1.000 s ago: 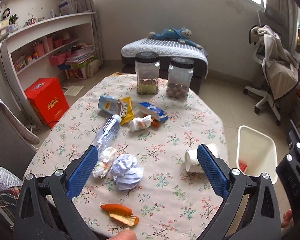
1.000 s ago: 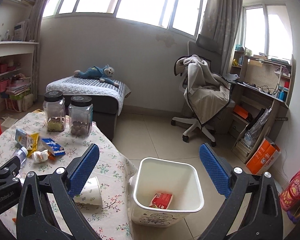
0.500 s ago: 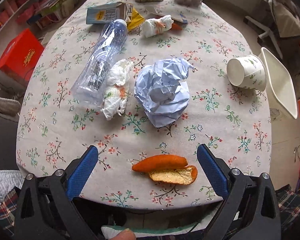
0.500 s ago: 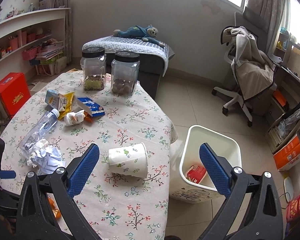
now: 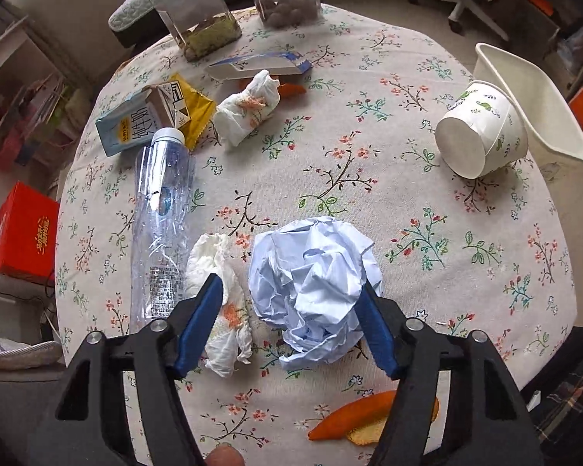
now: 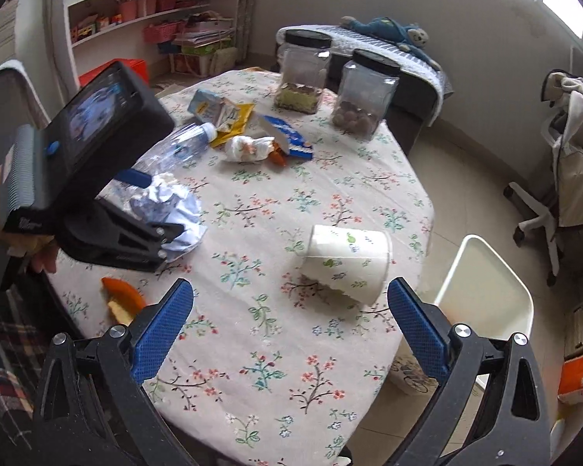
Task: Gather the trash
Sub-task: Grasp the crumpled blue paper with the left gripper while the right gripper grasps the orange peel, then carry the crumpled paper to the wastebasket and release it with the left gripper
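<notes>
While your left hand-held gripper (image 5: 291,310) closes its jaws around the crumpled paper ball (image 5: 315,287) near you on the tabletop (image 5: 369,194), the tipped paper cup (image 6: 346,260) lies just beyond your right hand-held gripper (image 6: 287,318), jaws spread and empty, its long axis running left-right.

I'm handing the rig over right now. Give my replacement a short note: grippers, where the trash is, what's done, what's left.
Left hand-held gripper: jaws closing around the crumpled blue paper ball; a white tissue lies by its left finger.
Right hand-held gripper: open, empty, aimed at the tipped paper cup.
Table: plastic bottle, milk carton, yellow wrapper, second tissue wad, blue snack box, orange peel.
Bin: on the floor beside the table, past the cup.
Done: nothing off the table that shows.
Left: bin all this; the two jars look like keepers.
</notes>
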`<action>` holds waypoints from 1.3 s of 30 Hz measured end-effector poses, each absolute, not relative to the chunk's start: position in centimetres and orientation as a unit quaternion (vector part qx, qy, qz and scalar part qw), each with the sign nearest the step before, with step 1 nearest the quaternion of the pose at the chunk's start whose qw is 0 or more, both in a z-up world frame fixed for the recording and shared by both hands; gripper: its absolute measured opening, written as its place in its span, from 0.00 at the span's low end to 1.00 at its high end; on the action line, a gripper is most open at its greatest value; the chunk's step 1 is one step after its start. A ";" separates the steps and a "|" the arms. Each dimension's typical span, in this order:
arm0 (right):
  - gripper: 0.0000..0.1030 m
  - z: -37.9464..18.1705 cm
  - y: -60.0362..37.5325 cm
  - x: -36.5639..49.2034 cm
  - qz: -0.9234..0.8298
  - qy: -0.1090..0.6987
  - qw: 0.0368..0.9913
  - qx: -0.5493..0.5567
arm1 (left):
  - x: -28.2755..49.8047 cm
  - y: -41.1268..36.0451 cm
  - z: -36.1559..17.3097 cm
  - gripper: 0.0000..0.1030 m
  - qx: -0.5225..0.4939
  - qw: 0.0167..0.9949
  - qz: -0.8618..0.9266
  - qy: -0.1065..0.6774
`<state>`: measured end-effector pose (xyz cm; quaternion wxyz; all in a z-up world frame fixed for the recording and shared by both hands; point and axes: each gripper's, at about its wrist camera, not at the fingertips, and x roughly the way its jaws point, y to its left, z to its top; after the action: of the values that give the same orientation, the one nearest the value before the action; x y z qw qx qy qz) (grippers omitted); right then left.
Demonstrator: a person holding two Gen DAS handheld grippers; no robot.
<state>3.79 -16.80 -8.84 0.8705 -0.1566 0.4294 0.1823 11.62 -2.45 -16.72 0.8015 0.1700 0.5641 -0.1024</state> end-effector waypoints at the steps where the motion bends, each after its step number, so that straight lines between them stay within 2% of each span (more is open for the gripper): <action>1: 0.93 -9.4 -15.8 3.4 0.204 0.432 0.862 -0.168 | 11.8 -2.3 -16.8 0.42 0.158 0.800 -0.109 0.568; 2: 0.93 -9.9 -14.7 3.1 0.227 0.434 0.853 -0.181 | 11.9 -2.2 -16.5 0.38 0.150 0.805 -0.111 0.563; 3: 0.93 -10.3 -13.6 2.7 0.250 0.437 0.843 -0.191 | 11.9 -1.8 -16.0 0.19 0.136 0.810 -0.120 0.557; 9: 0.93 -13.5 -8.1 1.6 0.346 0.471 0.782 -0.217 | 11.7 1.8 -11.4 0.18 0.061 0.847 -0.123 0.513; 10: 0.89 -14.2 -7.3 1.7 0.356 0.477 0.773 -0.220 | 11.7 2.5 -10.7 0.18 0.048 0.852 -0.124 0.506; 12: 0.78 -15.5 -6.0 1.8 0.372 0.497 0.751 -0.225 | 11.4 3.6 -9.4 0.18 0.027 0.860 -0.128 0.494; 14: 0.61 -16.7 -5.1 2.0 0.385 0.519 0.729 -0.224 | 11.0 4.5 -8.4 0.18 0.011 0.865 -0.130 0.484; 18: 0.40 -18.1 -4.0 2.5 0.394 0.533 0.713 -0.229 | 10.9 6.1 -7.9 0.19 -0.011 0.868 -0.132 0.479; 19: 0.27 -18.0 -3.8 2.7 0.399 0.534 0.710 -0.227 | 10.9 6.4 -8.0 0.19 -0.012 0.868 -0.132 0.479; 20: 0.19 -17.9 -3.8 2.9 0.401 0.536 0.710 -0.221 | 10.8 6.7 -8.1 0.19 -0.013 0.868 -0.131 0.479; 22: 0.14 -17.7 -3.8 3.4 0.407 0.541 0.708 -0.203 | 10.8 7.2 -8.2 0.19 -0.016 0.868 -0.130 0.480; 29: 0.12 -16.3 -3.9 4.9 0.393 0.517 0.733 -0.200 | 11.5 8.6 -7.7 0.19 -0.026 0.876 -0.114 0.467; 39: 0.12 -7.4 -8.2 10.7 0.296 0.407 0.856 -0.117 | 12.7 8.6 -5.8 0.19 -0.035 0.899 -0.085 0.428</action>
<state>10.66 -8.21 -7.42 0.8563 -0.1166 0.4071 0.2958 12.71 8.57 -5.81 0.8991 -0.0350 0.4281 -0.0847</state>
